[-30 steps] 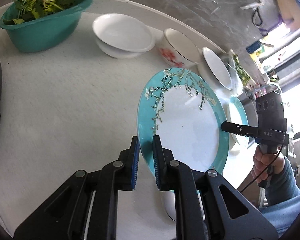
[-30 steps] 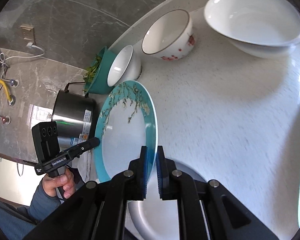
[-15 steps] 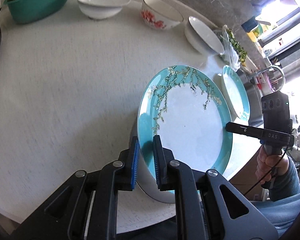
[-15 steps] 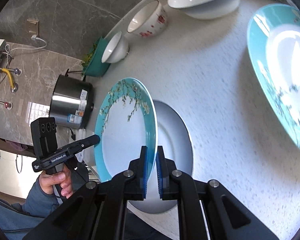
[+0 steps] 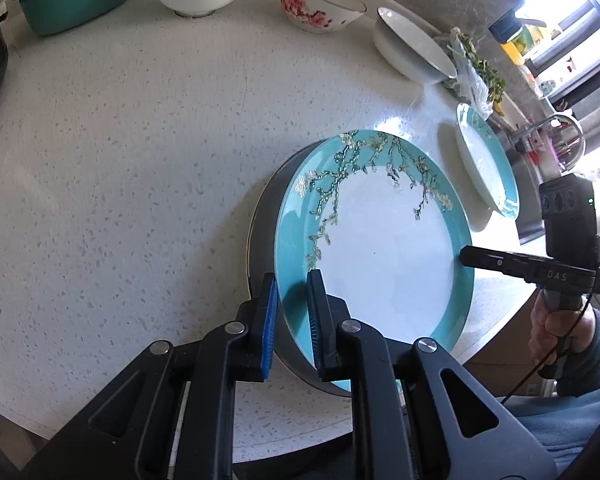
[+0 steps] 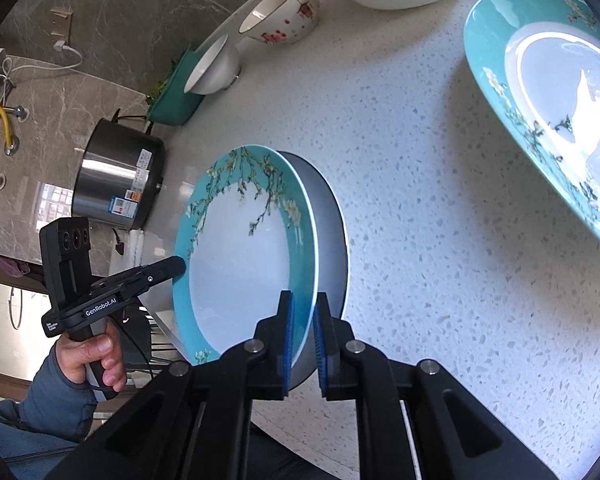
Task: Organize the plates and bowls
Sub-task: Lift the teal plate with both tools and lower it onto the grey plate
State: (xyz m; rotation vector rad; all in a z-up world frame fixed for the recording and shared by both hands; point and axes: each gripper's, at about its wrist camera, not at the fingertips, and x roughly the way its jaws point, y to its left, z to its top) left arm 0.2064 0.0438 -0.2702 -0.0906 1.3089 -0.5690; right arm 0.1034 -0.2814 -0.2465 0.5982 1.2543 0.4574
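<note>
Here the teal blossom plate sits low and centre in both views, tilted over a grey plate on the speckled surface, opposite rims clenched in the jaws of the left gripper and right gripper; bowls line the top edge

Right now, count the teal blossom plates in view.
2. One teal plate is held by both grippers over a grey plate; the second teal plate lies on the counter nearby. Others may be hidden.

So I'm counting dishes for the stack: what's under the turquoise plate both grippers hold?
A grey plate lies on the counter beneath the turquoise plate. Only its rim shows; the middle is covered, so anything on it is hidden.
</note>
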